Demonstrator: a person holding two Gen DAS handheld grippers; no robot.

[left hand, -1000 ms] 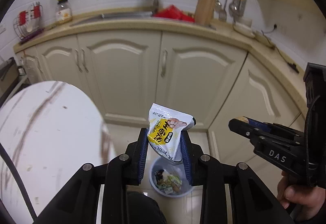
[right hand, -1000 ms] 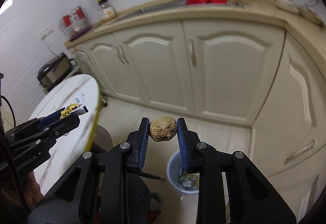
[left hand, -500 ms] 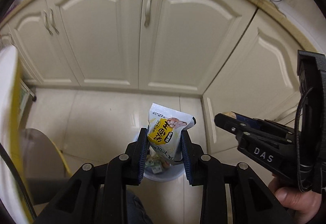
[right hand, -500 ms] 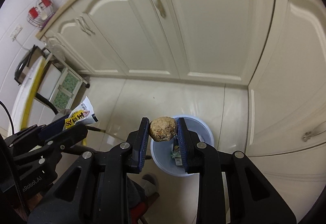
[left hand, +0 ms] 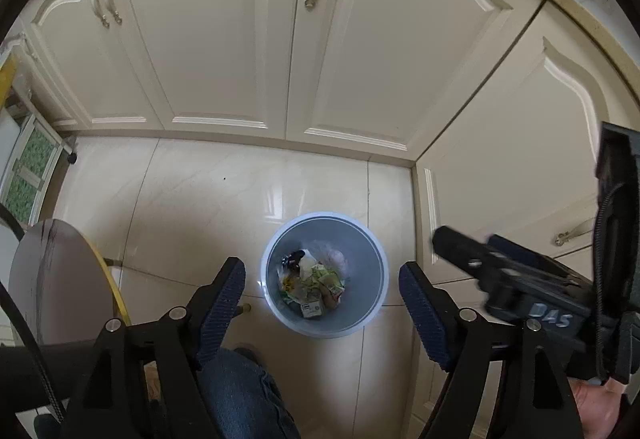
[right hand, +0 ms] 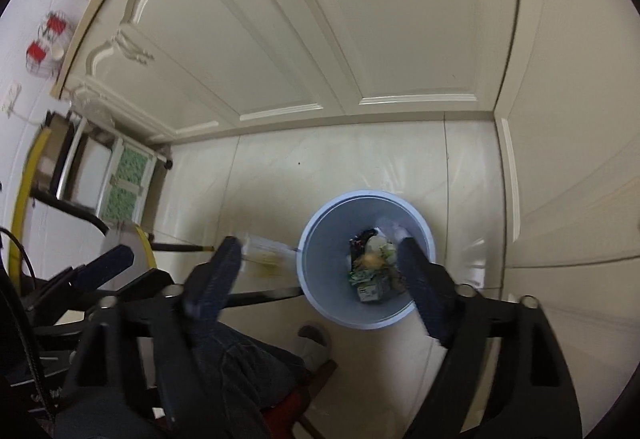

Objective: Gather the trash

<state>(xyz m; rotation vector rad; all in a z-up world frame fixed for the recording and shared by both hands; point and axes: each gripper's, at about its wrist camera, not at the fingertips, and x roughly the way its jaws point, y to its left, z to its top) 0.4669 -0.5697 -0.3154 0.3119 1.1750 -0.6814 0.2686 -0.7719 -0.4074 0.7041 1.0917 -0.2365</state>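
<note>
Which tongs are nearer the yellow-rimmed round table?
Left. The left tongs hang on the table side of the blue trash bin; the right tongs hang on its far side. Both sets of jaws have just been opening, with nothing gripped between them.

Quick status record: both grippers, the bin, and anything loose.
left gripper: open, empty, above the bin; jaws have just been opening
right gripper: open, empty, above the bin; jaws have just been opening
bin: blue, upright on the floor, trash at the bottom
packet: blurred, just left of the bin rim in the right wrist view; falling or landed, cannot tell
</note>
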